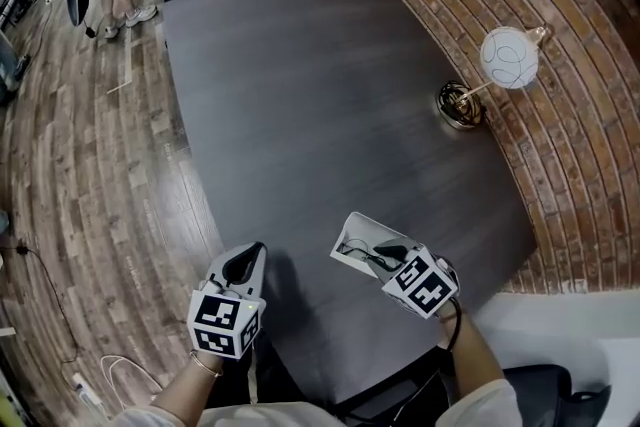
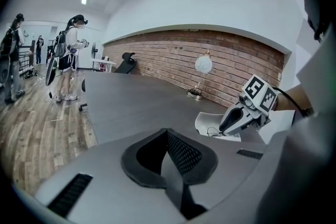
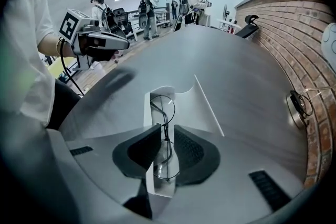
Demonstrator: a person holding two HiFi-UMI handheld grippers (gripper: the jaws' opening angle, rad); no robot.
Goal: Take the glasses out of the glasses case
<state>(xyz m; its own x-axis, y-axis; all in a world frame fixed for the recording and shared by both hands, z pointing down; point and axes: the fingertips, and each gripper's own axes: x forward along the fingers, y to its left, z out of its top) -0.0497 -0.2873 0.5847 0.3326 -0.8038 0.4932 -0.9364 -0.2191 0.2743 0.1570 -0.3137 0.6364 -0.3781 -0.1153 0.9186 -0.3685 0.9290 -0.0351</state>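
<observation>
White and lying open near the front edge of the dark grey table (image 1: 320, 95), the glasses case (image 1: 358, 227) is seen with the thin wire glasses (image 3: 165, 131) inside it, not yet lifted out. The right gripper (image 1: 388, 255) is lowered into the case. In the right gripper view its ribbed pads (image 3: 184, 147) are drawn close on either side of the bridge, with only a narrow slit left, so the frame appears to be pinched there. The left gripper (image 1: 243, 263) is held beside the case, apart from it, over the table edge. Its pads (image 2: 181, 152) are pressed together and nothing is held between them.

The step in hand is judged to be the grasp on the glasses. A straight upward lift is called for next, so that the frame is not caught on the case walls. As the case looks light and is held by nothing, it may be dragged up with the frame and may need to be steadied by the left gripper.

No brand, label or readable writing is found on the case or the table. Only black-and-white square patterns are carried on the marker cubes (image 1: 222, 323)
</observation>
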